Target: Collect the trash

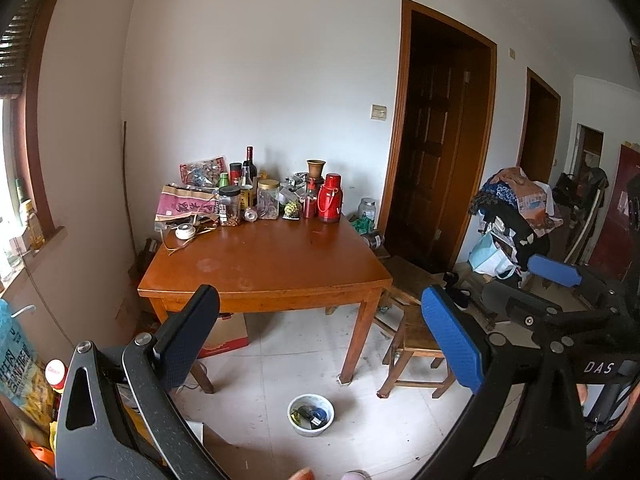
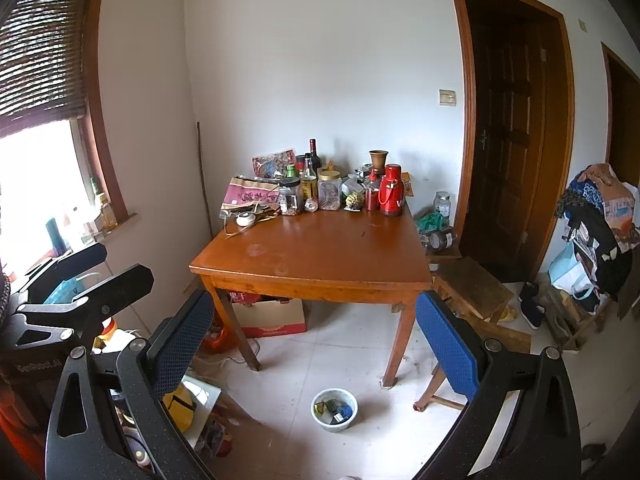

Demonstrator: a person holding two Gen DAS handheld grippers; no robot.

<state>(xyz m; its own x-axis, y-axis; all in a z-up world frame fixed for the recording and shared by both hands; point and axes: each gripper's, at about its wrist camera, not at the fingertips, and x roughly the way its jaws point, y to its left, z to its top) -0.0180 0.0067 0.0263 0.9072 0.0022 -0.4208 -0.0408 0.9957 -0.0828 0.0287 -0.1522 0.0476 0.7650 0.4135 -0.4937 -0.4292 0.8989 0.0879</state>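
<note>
Here we hold both grippers up in the air, well back from the wooden table (image 1: 264,256), and both stand wide apart with nothing between their blue pads. The left gripper (image 1: 320,344) points toward the table's near edge, and the white bowl (image 1: 311,414) that holds the trash sits on the pale floor tiles below and slightly ahead of it, roughly centred under the gap between its fingers, well apart from them. Inside that bowl we see a few dark and blue scraps, too small to name. From the right gripper (image 2: 316,344) the same bowl (image 2: 334,409) also lies low and ahead, a little to the right of centre in its gap, just in front of the table's near right leg. In the left wrist view the right gripper shows at the far right, its own fingers spread; in the right wrist view the left gripper shows at the far left, likewise spread. Farther ahead of both, at the back of the tabletop against the wall, stands a cluster of jars and bottles with a red thermos (image 1: 330,198) at its right end. A small wooden chair (image 1: 416,332) stands just beside the table's right leg, behind our left gripper's right finger.
</note>
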